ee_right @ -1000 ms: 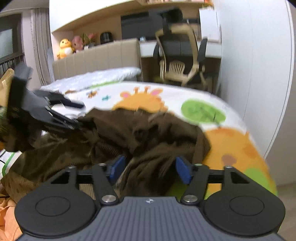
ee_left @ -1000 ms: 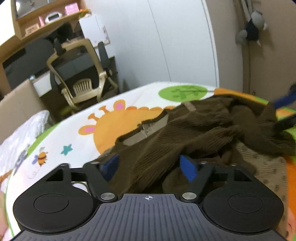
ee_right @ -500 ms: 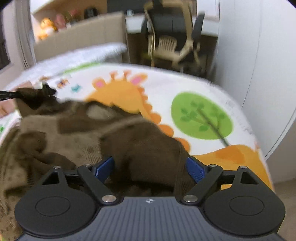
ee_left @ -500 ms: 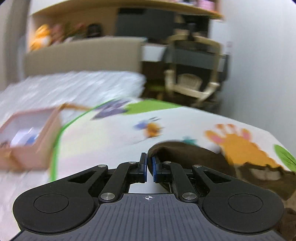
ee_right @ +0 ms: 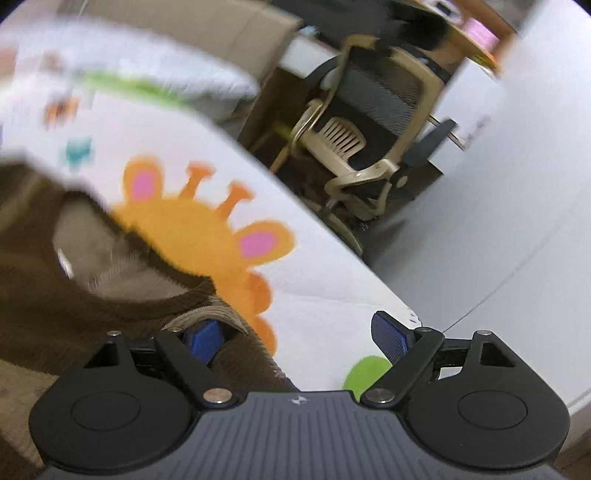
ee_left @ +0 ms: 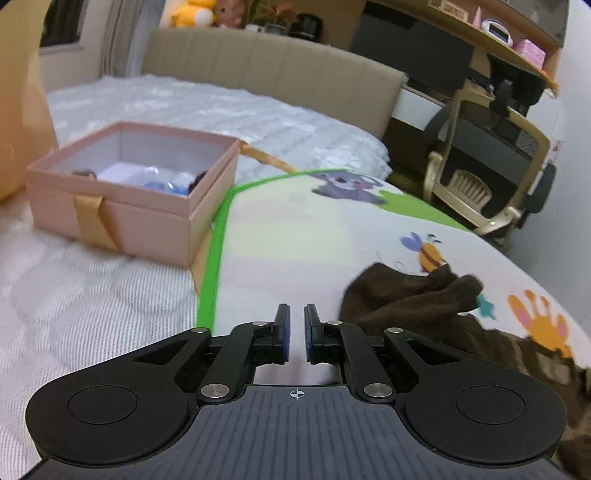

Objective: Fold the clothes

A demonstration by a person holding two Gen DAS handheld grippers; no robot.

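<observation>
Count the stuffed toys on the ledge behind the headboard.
2 that I can make out, in the left wrist view: a yellow plush at the top edge, and a pinkish-brown plush just to its right, beside a plant. More may be hidden beyond the frame.

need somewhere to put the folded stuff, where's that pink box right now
In the left wrist view the pink box sits open at upper left, on the white quilt just beyond the play mat's green edge, left of the left gripper.
</observation>
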